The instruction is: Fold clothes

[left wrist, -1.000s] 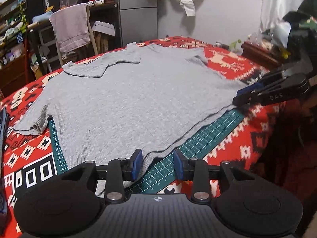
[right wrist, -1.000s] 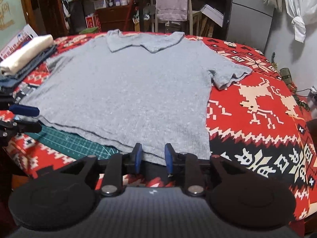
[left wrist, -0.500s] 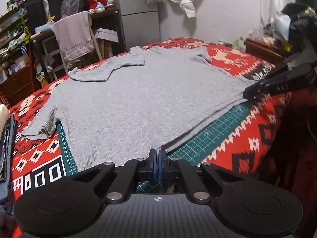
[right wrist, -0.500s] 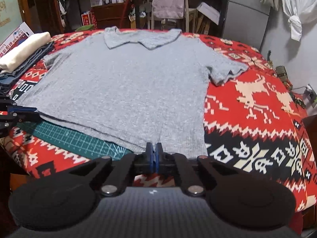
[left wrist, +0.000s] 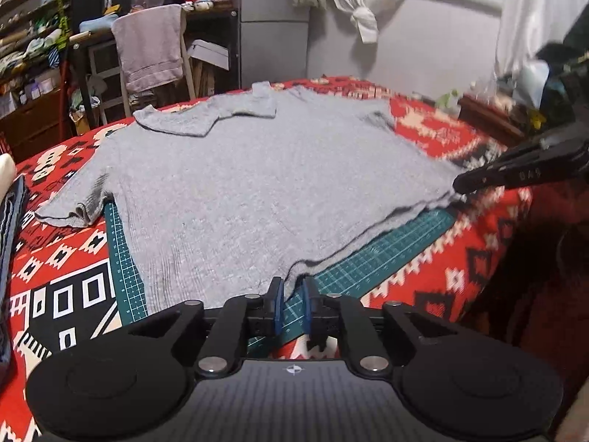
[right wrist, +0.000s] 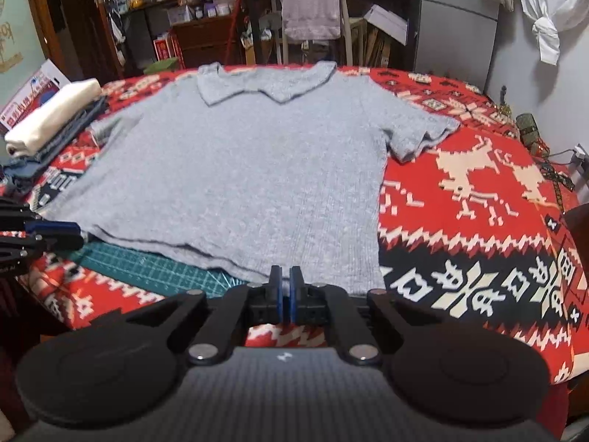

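Left tongs [left wrist: 292, 304]: blue pads slightly spread, with a gap between them. The hem of the gray shirt [left wrist: 257, 184] reaches toward the left pad; the green cutting mat [left wrist: 368, 258] shows through the gap. Cannot tell if any cloth is caught.

Right tongs [right wrist: 285, 296]: pads almost pressed together, only a thin slit between them, at the shirt's [right wrist: 257, 165] bottom hem near its right corner. Cannot tell whether the hem sits in the slit. In the left wrist view the right tongs' black fingers [left wrist: 515, 173] touch the far hem corner, which lifts a little.

Shirt: lies flat, front side up, on the red patterned blanket [right wrist: 478, 184] that covers the bed, with the collar at the far end and both short sleeves spread out. Its lower part overlaps the cutting mat [right wrist: 154, 261], which shows below the hem and along the left side.

Left of the shirt: a stack of folded clothes [right wrist: 51, 125], cream piece on top, dark blue ones beneath.

Beyond the bed: a chair with a towel [right wrist: 313, 3] over its back, cluttered shelves [right wrist: 184, 7], a gray cabinet [left wrist: 274, 29], and a knotted white curtain [left wrist: 357, 3].
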A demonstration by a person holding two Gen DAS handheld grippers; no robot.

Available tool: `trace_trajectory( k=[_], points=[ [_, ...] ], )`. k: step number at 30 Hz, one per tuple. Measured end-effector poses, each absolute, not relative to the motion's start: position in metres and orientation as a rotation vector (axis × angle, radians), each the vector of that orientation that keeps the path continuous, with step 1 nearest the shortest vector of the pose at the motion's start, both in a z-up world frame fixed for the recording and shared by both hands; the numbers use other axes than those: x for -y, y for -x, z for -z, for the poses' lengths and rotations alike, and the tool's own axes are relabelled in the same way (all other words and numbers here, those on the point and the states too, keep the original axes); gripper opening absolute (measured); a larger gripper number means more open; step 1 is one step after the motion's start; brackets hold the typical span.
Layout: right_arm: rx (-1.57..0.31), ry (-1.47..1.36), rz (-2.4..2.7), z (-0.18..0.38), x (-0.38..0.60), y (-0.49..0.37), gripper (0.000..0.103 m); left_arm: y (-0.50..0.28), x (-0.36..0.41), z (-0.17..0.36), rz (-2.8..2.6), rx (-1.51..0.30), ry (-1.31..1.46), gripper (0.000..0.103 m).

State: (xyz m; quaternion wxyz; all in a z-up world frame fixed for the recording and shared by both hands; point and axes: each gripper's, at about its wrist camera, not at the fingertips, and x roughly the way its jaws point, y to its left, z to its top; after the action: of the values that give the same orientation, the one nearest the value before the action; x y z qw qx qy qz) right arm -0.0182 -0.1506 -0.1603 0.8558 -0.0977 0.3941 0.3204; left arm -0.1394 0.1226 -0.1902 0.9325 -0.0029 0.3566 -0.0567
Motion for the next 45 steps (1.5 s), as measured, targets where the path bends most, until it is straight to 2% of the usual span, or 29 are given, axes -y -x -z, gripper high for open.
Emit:
trace_trajectory(
  k=[2,3,4,6,8,9,11,12,14,16,19,21,24,31,34,36,38,40,42,45],
  points=[
    [-0.812,0.192,-0.688,0.156,0.149,0.019,0.006,0.140,-0.124,0.185,0.111,-0.710,0.019,0.024],
    [-0.806,0.188,-0.695,0.154,0.146,0.018,0.010,0.139,-0.125,0.183,0.106,-0.698,0.027,0.029],
    [-0.800,0.186,-0.701,0.153,0.143,0.017,0.013,0.139,-0.125,0.180,0.102,-0.685,0.035,0.031],
    [-0.795,0.181,-0.707,0.153,0.136,0.016,0.015,0.134,-0.126,0.178,0.093,-0.675,0.057,0.038],
    [-0.780,0.169,-0.722,0.150,0.128,0.016,0.026,0.129,-0.126,0.174,0.079,-0.664,0.058,0.042],
    [-0.770,0.168,-0.730,0.148,0.125,0.017,0.034,0.127,-0.126,0.172,0.071,-0.655,0.051,0.048],
    [-0.751,0.166,-0.745,0.145,0.118,0.019,0.038,0.125,-0.125,0.168,0.054,-0.637,0.036,0.060],
    [-0.741,0.167,-0.750,0.143,0.115,0.020,0.044,0.124,-0.125,0.167,0.046,-0.628,0.028,0.062],
    [-0.715,0.170,-0.760,0.138,0.110,0.022,0.058,0.120,-0.125,0.163,0.028,-0.625,0.014,0.064],
    [-0.681,0.174,-0.769,0.131,0.106,0.025,0.081,0.116,-0.125,0.160,-0.008,-0.637,0.005,0.067],
    [-0.636,0.167,-0.786,0.120,0.102,0.026,0.094,0.114,-0.123,0.153,-0.048,-0.628,-0.012,0.074],
    [-0.621,0.156,-0.798,0.113,0.100,0.024,0.102,0.114,-0.124,0.148,-0.071,-0.597,-0.005,0.085],
    [-0.609,0.158,-0.816,0.102,0.093,0.015,0.103,0.111,-0.129,0.140,-0.088,-0.547,0.023,0.097],
    [-0.545,0.187,-0.682,0.090,0.065,-0.028,0.103,0.067,-0.155,0.129,-0.060,-0.541,0.078,0.097],
    [-0.525,0.189,-0.691,0.091,0.046,-0.068,0.103,0.028,-0.169,0.134,-0.055,-0.561,0.072,0.090],
    [-0.569,0.199,-0.713,0.095,0.027,-0.103,0.103,-0.001,-0.179,0.137,-0.062,-0.578,0.060,0.079],
    [-0.632,0.210,-0.731,0.098,0.006,-0.141,0.102,-0.031,-0.192,0.139,-0.069,-0.596,0.061,0.073],
    [-0.664,0.217,-0.747,0.096,-0.014,-0.175,0.102,-0.062,-0.208,0.136,-0.058,-0.622,0.079,0.061],
    [-0.686,0.236,-0.764,0.094,-0.034,-0.203,0.098,-0.093,-0.224,0.133,-0.046,-0.649,0.096,0.041],
    [-0.727,0.252,-0.758,0.094,-0.061,-0.239,0.091,-0.125,-0.246,0.131,-0.051,-0.691,0.146,0.034]
  ],
)
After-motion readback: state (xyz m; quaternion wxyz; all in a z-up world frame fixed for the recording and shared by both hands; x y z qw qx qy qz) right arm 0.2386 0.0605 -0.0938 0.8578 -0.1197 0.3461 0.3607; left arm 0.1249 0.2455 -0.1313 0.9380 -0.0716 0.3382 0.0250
